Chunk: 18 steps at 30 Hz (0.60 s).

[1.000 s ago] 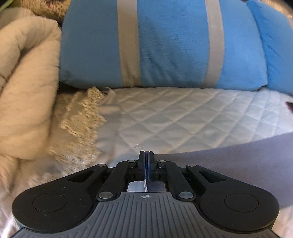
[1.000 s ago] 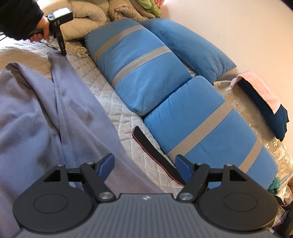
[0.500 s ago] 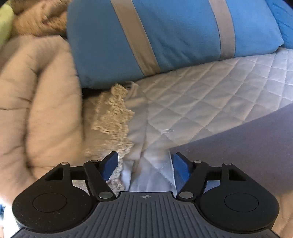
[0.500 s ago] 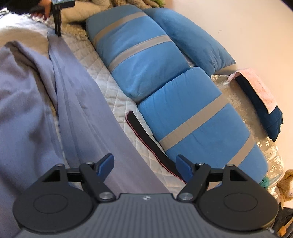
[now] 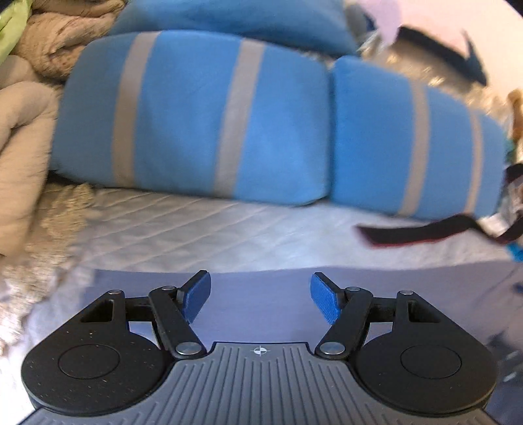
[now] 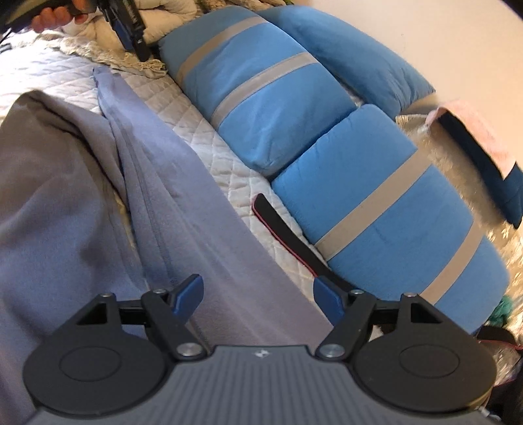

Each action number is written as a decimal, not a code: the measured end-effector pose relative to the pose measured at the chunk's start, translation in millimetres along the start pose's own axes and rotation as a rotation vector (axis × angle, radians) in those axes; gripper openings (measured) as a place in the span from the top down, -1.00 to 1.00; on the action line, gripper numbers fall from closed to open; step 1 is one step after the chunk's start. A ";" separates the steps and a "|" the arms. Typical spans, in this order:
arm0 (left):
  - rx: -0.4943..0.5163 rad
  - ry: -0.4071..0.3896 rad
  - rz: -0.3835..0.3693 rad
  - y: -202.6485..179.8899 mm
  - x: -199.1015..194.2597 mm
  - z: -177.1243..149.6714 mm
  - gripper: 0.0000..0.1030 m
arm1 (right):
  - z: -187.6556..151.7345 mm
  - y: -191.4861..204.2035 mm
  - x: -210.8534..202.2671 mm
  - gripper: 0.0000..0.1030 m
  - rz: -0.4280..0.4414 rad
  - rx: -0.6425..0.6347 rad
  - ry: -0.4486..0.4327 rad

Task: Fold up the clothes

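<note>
A lavender garment [image 6: 81,202] lies spread lengthwise on the white quilted bed cover [image 6: 202,137], with folds running along it. My right gripper [image 6: 258,296] hovers open over its near part, nothing between the fingers. In the left wrist view, my left gripper [image 5: 260,296] is open just above the garment's [image 5: 425,284] straight far edge, and its pads are bare. The right wrist view shows the left gripper [image 6: 130,36] at the far end of the bed, above the garment's corner, held by a hand [image 6: 52,14].
Two blue pillows with grey stripes [image 6: 261,98] [image 6: 392,212] line the bed's right side, with a third blue pillow [image 6: 353,55] behind. A black strap with a red edge [image 6: 281,225] lies beside the garment. Beige blankets [image 5: 23,147] are piled at the far left. A pink towel [image 6: 474,137] covers a dark item.
The left gripper was shut at the garment's far corner, then opened and swung right and up, so both pillows and the strap came into its view. The right gripper stayed open and nearly still.
</note>
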<state>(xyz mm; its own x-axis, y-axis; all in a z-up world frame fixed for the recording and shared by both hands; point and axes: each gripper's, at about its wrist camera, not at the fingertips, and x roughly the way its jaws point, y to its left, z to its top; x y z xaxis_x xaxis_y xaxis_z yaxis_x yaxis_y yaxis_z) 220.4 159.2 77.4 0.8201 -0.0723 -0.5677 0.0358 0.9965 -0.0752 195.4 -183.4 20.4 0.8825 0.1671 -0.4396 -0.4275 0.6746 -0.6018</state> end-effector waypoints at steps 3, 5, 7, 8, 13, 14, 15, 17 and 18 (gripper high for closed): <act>0.009 -0.042 -0.005 -31.9 -6.8 -1.8 -0.35 | 0.6 -1.1 3.2 -0.62 -0.003 0.025 0.014; 0.007 -0.063 0.009 -49.2 -8.6 -6.3 -0.42 | 0.2 -0.4 5.3 -0.62 -0.010 0.029 0.023; -0.011 -0.083 0.009 -60.9 -7.5 -13.1 -0.44 | 0.8 -0.5 7.5 -0.62 -0.017 0.036 0.033; -0.013 -0.086 -0.001 -64.5 -5.8 -16.6 -0.44 | 1.2 -1.1 8.1 -0.62 -0.017 0.041 0.036; 0.053 -0.066 -0.019 -84.8 6.6 -34.5 -0.45 | 0.6 -7.2 6.5 -0.61 -0.015 0.071 0.033; 0.068 -0.067 -0.012 -89.1 8.6 -38.7 -0.45 | -0.2 -9.3 6.0 -0.60 -0.013 0.082 0.032; 0.087 -0.070 -0.008 -93.5 10.0 -43.5 -0.45 | -1.1 -11.5 6.1 -0.59 -0.012 0.093 0.034; 0.153 -0.081 -0.010 -103.7 12.0 -56.4 -0.44 | -3.3 -16.1 7.1 -0.58 -0.011 0.118 0.043; 0.210 -0.074 -0.011 -110.9 14.1 -62.6 -0.44 | -4.4 -18.5 7.6 -0.58 -0.011 0.130 0.047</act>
<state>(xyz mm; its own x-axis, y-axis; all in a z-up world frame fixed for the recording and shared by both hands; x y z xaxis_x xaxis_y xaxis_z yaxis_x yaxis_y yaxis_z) 192.2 45.1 26.4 0.8582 -0.0874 -0.5058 0.1567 0.9830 0.0959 209.2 -197.8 25.1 0.8756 0.1272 -0.4661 -0.3860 0.7645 -0.5164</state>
